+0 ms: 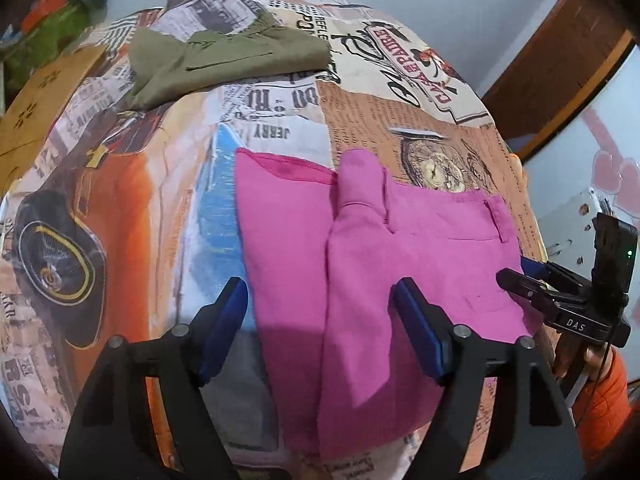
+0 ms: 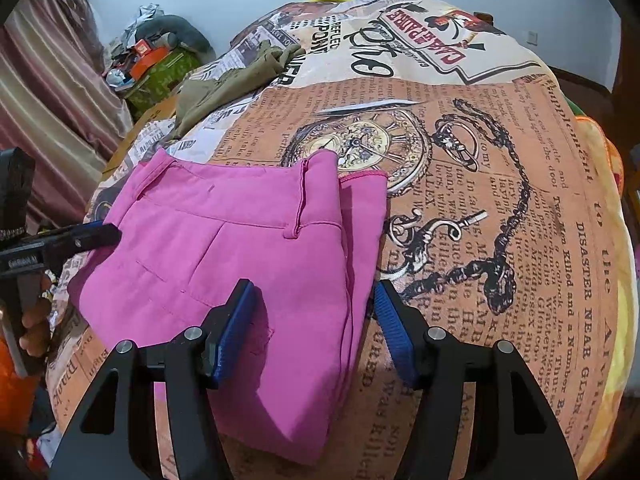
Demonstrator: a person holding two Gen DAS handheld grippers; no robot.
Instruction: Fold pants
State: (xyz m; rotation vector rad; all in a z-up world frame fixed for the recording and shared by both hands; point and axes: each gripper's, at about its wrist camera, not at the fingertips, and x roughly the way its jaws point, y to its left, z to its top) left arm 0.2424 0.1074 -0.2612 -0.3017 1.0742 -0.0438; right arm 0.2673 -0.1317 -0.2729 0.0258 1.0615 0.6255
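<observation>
Here the pink pants [image 1: 360, 264] lie folded on the newspaper-print bedspread [image 2: 500, 208], olive trousers [image 1: 224, 60] well beyond them. The green box [image 2: 164, 76] at the far left holds clutter, perhaps packaging; it is too blurred to name. The left gripper [image 1: 320, 328] hangs spread over the pants, pinching nothing. The right gripper [image 2: 314, 328], also spread, straddles their right edge.

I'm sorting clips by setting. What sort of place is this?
Probably a bedroom at home: the pink pants lie on a newspaper-print bedspread, with a striped curtain and a cluttered pile against the wall.
</observation>
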